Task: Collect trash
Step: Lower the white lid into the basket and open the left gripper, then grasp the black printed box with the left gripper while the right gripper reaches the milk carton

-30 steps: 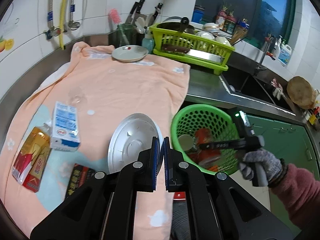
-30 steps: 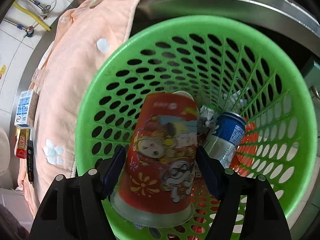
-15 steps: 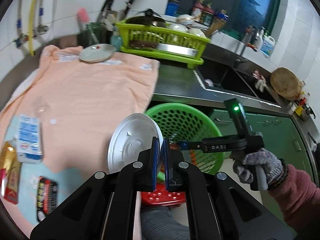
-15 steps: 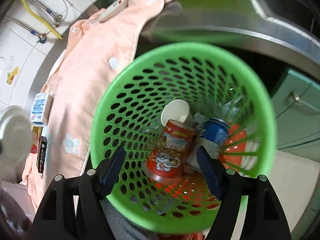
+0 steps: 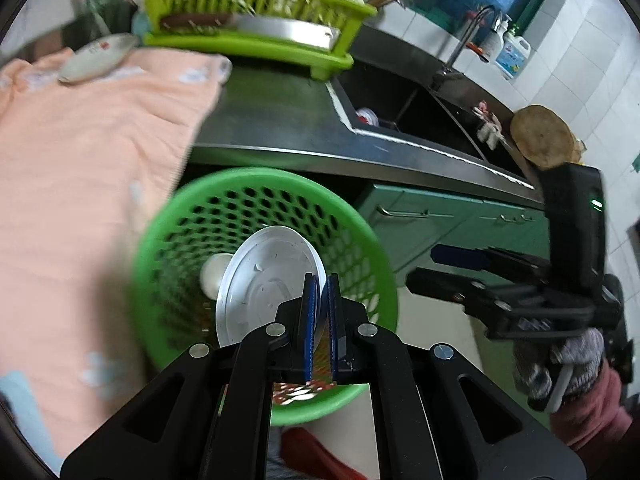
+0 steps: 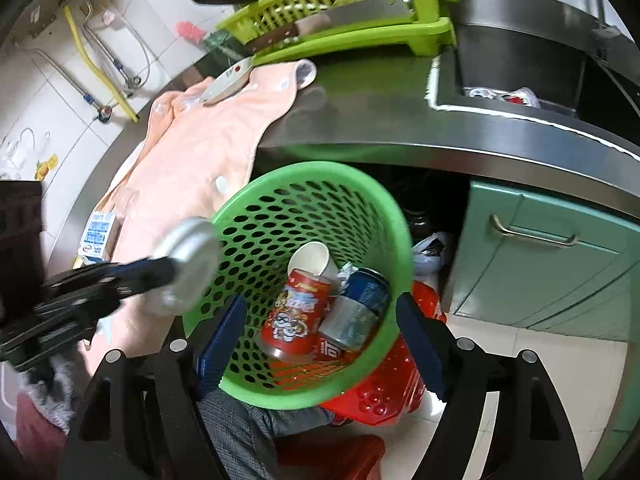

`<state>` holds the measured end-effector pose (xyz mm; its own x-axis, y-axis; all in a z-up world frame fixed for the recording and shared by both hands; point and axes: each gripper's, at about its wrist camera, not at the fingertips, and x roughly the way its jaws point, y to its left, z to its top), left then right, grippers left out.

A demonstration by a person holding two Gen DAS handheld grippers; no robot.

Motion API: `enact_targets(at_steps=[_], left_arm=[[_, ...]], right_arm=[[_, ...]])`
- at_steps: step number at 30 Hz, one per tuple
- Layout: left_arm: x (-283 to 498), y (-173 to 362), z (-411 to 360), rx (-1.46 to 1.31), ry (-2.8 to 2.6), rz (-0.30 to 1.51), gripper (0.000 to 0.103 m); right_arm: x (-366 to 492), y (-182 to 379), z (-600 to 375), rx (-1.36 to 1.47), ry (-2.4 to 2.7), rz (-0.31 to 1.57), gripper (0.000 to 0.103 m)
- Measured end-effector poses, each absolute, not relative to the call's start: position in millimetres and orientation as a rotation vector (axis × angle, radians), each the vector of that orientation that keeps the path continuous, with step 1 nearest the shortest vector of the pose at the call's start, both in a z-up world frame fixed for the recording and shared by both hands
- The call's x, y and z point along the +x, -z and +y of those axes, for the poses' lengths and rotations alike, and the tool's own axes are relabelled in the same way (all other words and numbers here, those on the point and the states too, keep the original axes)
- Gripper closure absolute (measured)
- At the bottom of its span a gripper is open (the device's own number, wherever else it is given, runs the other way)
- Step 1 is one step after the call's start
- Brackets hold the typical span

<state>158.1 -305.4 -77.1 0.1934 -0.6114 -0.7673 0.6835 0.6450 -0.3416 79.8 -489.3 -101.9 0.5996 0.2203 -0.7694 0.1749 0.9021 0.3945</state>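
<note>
My left gripper [image 5: 319, 328] is shut on the rim of a round silver foil lid [image 5: 264, 280] and holds it over the green perforated trash basket [image 5: 176, 216]. In the right wrist view the lid [image 6: 188, 264] hangs at the basket's [image 6: 304, 184] left rim. The basket holds a red printed cup [image 6: 296, 316], a white paper cup [image 6: 312, 258] and a blue can [image 6: 356, 308]. My right gripper [image 6: 320, 340] is open and empty, above and back from the basket; it shows at the right in the left wrist view [image 5: 460, 268].
A peach towel [image 5: 80, 128] covers the steel counter [image 6: 380, 112]; a blue-white milk carton [image 6: 96, 236] lies on it. A lime dish rack [image 5: 248, 16] stands at the back, a sink [image 5: 408, 112] to the right. Green cabinet doors [image 6: 540, 256] and a red stool [image 6: 384, 396] are below.
My left gripper carried the foil lid from the towel rightward over the basket. My right gripper let go of the red cup, which now lies in the basket, and drew back.
</note>
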Motion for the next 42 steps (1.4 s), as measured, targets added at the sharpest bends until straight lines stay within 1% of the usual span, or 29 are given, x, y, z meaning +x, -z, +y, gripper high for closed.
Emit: enact_targets(at_steps=[8, 17, 18, 19, 20, 21, 29, 31, 37, 42], left_arm=[[172, 109, -349, 0.044, 0.957, 1.126, 0.098], [184, 132, -359, 0.002, 0.956, 1.175, 0.095], [185, 132, -358, -0.008, 0.962, 1.178, 0.091], [185, 131, -356, -0.008, 0.955, 1.176, 0.082], [185, 130, -354, -0.003, 0.947, 1.172, 0.078], [185, 129, -351, -0.001, 0.942, 1.168, 0.076], [175, 102, -311, 0.0, 0.898, 1.101, 0.076], [171, 93, -296, -0.007, 0.883, 1.077, 0.071], [157, 68, -245, -0.001, 0.808, 1.002, 0.064], [149, 54, -193, -0.007, 0.718, 0.951, 0.062]], right_arm=[[69, 109, -505, 0.487, -0.013, 0.919, 0.028], [66, 113, -510, 0.511, -0.018, 0.91, 0.027], [66, 112, -509, 0.509, -0.016, 0.908, 0.027], [66, 111, -509, 0.508, -0.016, 0.905, 0.027], [66, 110, -507, 0.503, -0.019, 0.902, 0.026], [66, 109, -505, 0.497, -0.02, 0.901, 0.025], [69, 95, -481, 0.46, -0.045, 0.881, 0.024], [72, 91, -471, 0.448, -0.063, 0.878, 0.024], [83, 80, -438, 0.417, -0.121, 0.87, 0.024], [97, 74, -404, 0.388, -0.184, 0.878, 0.024]])
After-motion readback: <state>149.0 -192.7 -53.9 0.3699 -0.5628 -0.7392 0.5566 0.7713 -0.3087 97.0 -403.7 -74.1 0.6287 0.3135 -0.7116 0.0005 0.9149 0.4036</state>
